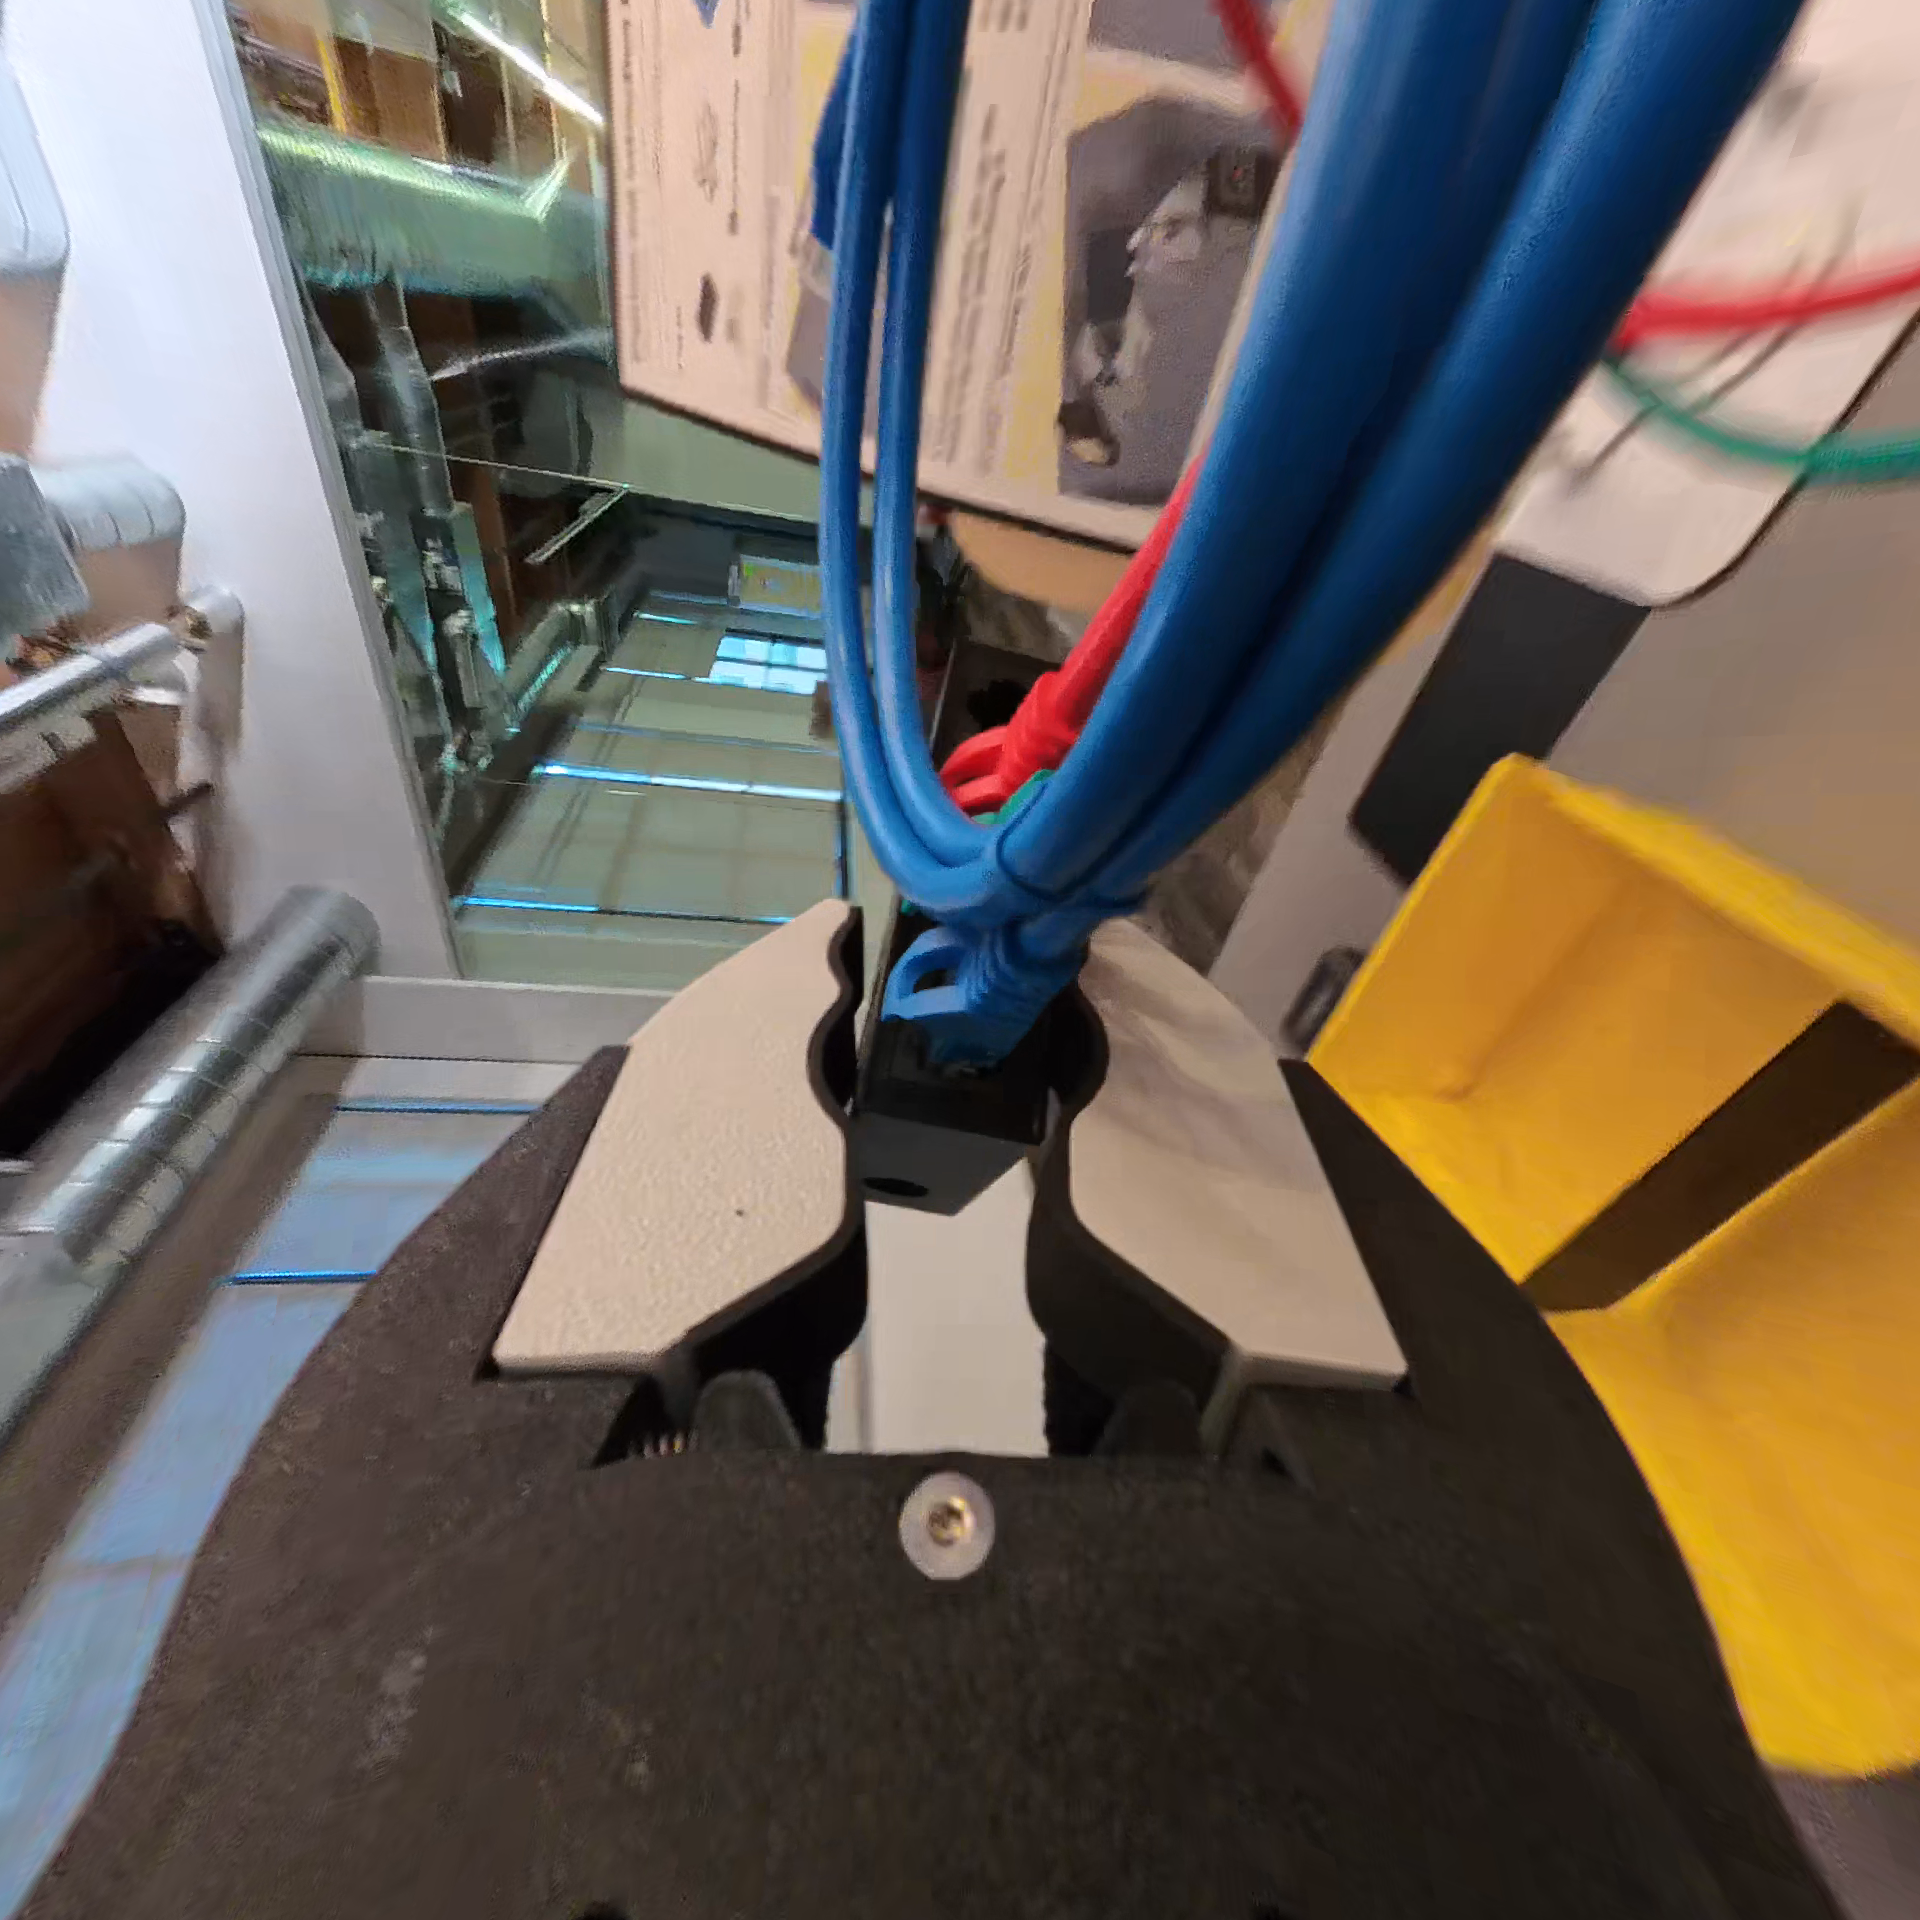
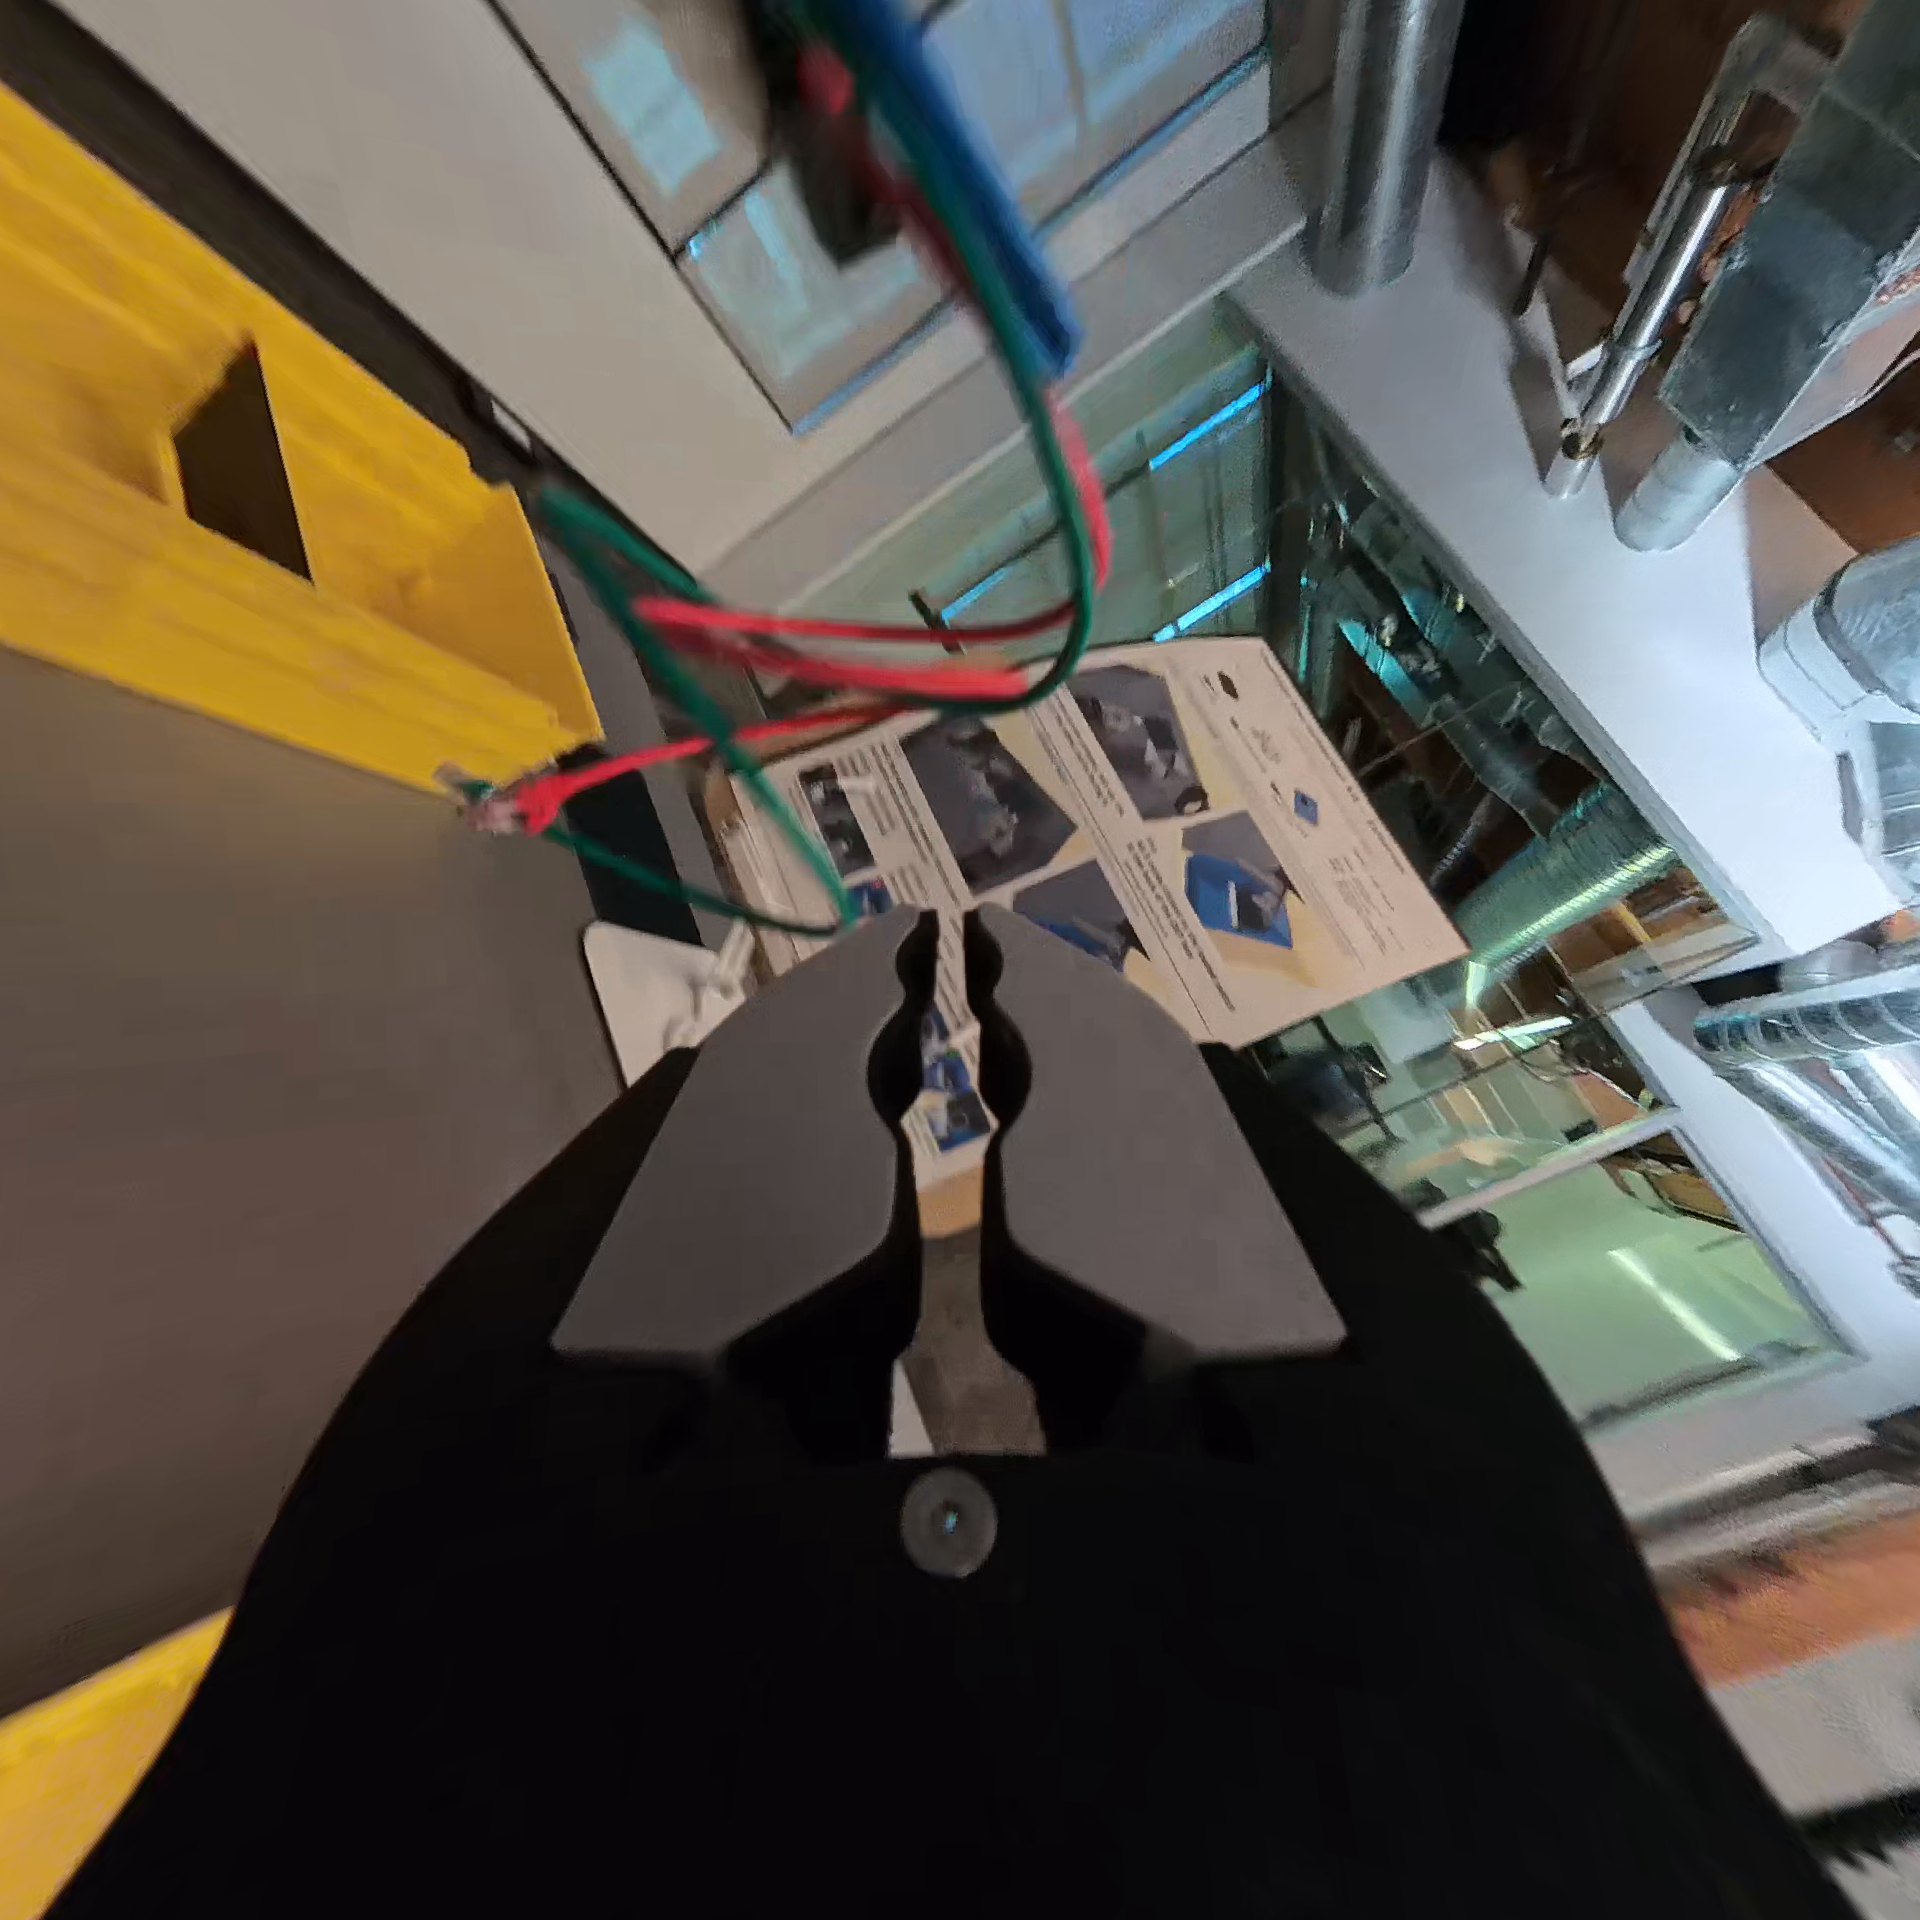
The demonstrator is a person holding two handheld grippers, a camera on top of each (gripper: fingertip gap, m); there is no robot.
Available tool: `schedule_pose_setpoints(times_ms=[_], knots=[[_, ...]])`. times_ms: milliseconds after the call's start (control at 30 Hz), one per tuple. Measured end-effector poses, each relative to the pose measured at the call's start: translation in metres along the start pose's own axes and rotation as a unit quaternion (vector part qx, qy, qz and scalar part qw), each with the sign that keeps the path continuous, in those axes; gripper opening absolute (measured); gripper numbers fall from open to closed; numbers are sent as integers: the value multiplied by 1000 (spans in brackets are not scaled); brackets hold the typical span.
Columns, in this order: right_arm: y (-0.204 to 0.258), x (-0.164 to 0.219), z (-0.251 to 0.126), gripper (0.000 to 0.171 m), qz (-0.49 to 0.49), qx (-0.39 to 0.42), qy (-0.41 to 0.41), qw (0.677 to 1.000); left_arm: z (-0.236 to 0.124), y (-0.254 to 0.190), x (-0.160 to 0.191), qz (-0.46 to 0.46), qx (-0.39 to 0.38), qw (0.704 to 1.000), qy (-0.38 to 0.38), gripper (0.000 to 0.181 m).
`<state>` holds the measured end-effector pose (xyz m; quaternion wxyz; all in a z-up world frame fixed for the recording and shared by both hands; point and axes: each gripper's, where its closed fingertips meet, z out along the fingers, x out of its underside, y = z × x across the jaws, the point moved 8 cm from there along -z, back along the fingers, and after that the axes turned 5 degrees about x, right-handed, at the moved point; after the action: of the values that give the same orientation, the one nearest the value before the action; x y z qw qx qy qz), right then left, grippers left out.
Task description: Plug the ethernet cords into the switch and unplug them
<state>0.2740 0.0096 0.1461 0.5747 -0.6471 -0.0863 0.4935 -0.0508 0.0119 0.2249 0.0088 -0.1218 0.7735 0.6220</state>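
- Black plastic box-shaped switch sits squeezed between my left gripper fingers, lifted up, with a thick blue ethernet cord plugged in.
- My right gripper is nearly closed on nothing.
- I think unplugging comes next: pinch the blue plug and pull.
- Thin red cord and green cord hang nearby.

Cords in switch; bin right

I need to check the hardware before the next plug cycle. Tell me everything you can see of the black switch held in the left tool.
The switch is a small, matte black box, seemingly plastic, seen end-on, with a round hole in its near face. It sits clamped between the left tool's grey fingers, which press both sides. A blue ethernet cord is plugged into its top; bundled blue loops rise from there. The rest is hidden.
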Motion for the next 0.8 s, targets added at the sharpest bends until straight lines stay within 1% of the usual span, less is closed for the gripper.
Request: schedule_pose_setpoints(times_ms=[67, 167, 233, 267, 333, 367, 400, 433, 500, 600, 667, 700, 767, 800], knots=[[4, -9, 1, 6, 35, -18, -30, 999, 5, -40, -4, -38, 18, 999, -35, 32], [20, -20, 10, 10, 55, -58, -82, 993, 20, -97, -10, -59, 26, 996, -61, 32], [40, -24, 19, 19, 40, -86, -123, 988, 33, -128, -16, -67, 45, 994, -71, 32], [50, -24, 24, 23, 27, -99, -131, 986, 40, -141, -20, -69, 58, 993, -76, 31], [70, -20, 37, 34, 1, -105, -117, 988, 53, -161, -29, -65, 75, 992, -83, 32], [77, -16, 45, 42, -15, -100, -99, 990, 59, -168, -35, -58, 75, 992, -88, 32], [84, -11, 51, 46, -29, -92, -83, 992, 64, -174, -40, -52, 76, 991, -96, 32], [89, -6, 56, 46, -34, -89, -74, 993, 68, -178, -47, -51, 80, 990, -106, 32], [93, 1, 59, 47, -30, -89, -86, 992, 75, -185, -58, -37, 85, 989, -117, 32], [94, 12, 59, 47, -29, -121, -64, 990, 82, -190, -71, -24, 94, 988, -119, 32], [95, 11, 53, 50, -35, -168, -53, 984, 87, -194, -76, -25, 125, 986, -110, 32], [96, 11, 51, 51, -40, -182, -45, 981, 89, -194, -77, -30, 126, 985, -112, 32], [99, 16, 54, 57, -71, -181, -9, 981, 90, -192, -80, -32, 126, 984, -123, 31], [101, 20, 58, 57, -95, -169, 9, 981, 88, -191, -83, -25, 130, 982, -132, 31]])
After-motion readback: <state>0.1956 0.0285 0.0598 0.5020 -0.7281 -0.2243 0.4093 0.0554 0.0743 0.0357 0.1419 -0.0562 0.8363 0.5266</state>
